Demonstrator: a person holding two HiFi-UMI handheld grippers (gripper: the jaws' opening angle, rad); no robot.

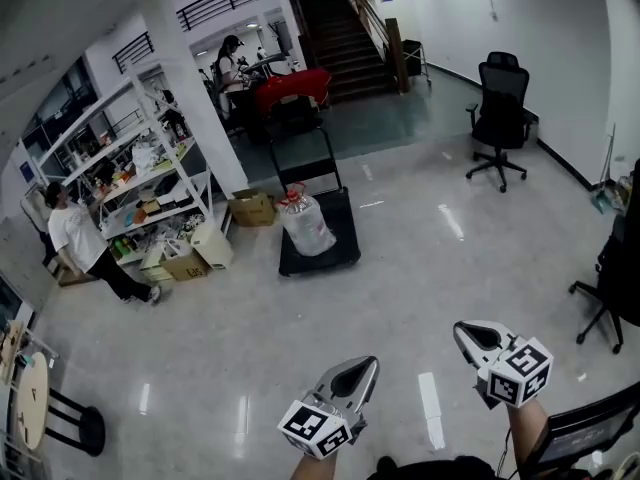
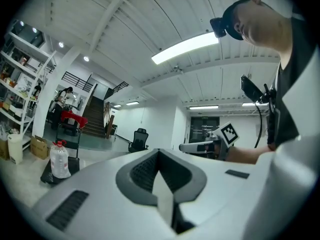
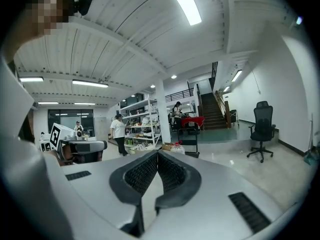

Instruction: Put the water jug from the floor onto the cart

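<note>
Left claw: jaws pressed together, nothing btwn them. Right claw: same, pinched tight & empty. Both are held low in front of the wearer, side by side, well apart from the load.

Water jug is not on the floor. It stands upright on the cart, on the deck's left side toward the handle end, far across the room from both claws. Judged from this, the placing looks done.

Risks:
- Jug sits close to the deck's left edge. If the cart rolls or gets knocked on that glossy floor, the jug could tip off that side.
- If a re-grip is wanted, both claws must open first. Going in closed would just shove the jug.
- A dark chair is just beside the right arm and could snag it on a swing.

Views:
- Head view alone shows the deck outline and where the jug sits on it, plus both claws at once.
- Left gripper view gives the jug side-on: red cap, upright, cart handle behind it. Right gripper view shows only the jug's top, small, over its own jaws.
- Right gripper view shows a person in a white shirt standing by the shelving.
</note>
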